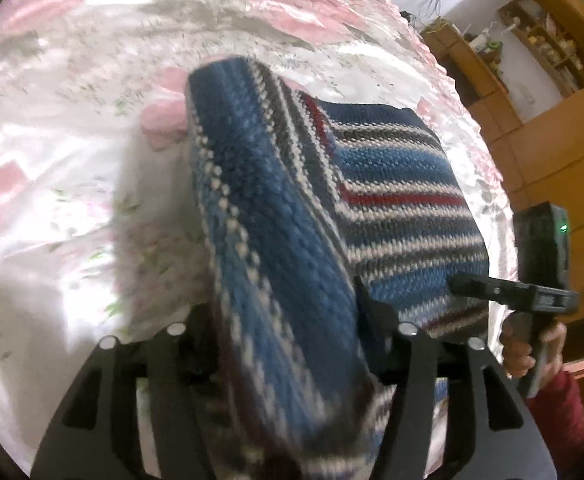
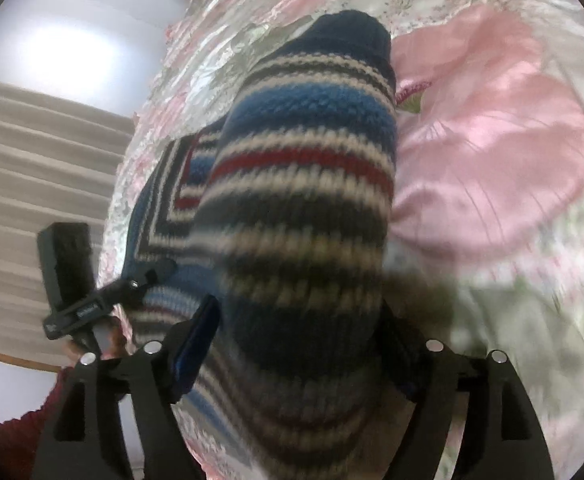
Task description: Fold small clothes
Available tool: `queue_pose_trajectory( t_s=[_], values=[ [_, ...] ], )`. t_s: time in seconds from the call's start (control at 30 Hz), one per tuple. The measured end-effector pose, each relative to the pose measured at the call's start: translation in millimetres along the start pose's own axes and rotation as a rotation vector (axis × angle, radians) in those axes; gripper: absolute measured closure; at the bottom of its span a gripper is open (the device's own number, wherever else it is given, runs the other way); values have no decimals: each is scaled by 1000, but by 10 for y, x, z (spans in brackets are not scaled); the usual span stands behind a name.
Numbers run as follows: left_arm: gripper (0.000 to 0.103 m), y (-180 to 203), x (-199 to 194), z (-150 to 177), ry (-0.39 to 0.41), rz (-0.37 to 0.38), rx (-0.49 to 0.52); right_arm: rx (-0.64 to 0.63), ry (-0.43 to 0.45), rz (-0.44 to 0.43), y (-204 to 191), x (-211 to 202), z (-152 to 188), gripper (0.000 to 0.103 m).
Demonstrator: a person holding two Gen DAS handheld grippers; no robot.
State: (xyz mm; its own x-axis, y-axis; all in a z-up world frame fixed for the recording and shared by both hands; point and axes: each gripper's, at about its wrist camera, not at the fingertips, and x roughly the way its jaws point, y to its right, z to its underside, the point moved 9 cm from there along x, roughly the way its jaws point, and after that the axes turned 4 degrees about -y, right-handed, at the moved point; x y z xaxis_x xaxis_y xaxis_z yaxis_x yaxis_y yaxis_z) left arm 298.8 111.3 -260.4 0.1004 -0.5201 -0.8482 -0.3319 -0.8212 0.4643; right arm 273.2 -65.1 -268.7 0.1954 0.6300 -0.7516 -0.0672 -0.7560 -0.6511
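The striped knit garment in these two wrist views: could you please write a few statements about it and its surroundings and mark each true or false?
1. The striped knit garment lies on a floral satin bedspread. True.
2. The garment is plain green. False: it has blue, white, grey and red stripes.
3. The left tongs are shut on a lifted part of the garment. True.
4. The right tongs hang open, away from the cloth. False: they are shut on a lifted striped fold.
5. The person holding the tongs wears a red sleeve. True.
6. The garment is fully flat. False: parts are raised over the flat portion.
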Motion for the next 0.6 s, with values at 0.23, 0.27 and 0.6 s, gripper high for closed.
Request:
queue_pose_trajectory(
  t_s=[0.23, 0.27, 0.6],
  values=[
    [40, 128, -317, 353, 66, -98, 56, -14, -29, 29, -7, -105, 434, 24],
    [40, 120, -328, 387, 70, -104, 55, -10, -38, 33, 19, -111, 506, 24],
    [53, 7, -256, 573, 53, -148, 10, 3, -10, -10, 110, -346, 827, 78]
  ],
)
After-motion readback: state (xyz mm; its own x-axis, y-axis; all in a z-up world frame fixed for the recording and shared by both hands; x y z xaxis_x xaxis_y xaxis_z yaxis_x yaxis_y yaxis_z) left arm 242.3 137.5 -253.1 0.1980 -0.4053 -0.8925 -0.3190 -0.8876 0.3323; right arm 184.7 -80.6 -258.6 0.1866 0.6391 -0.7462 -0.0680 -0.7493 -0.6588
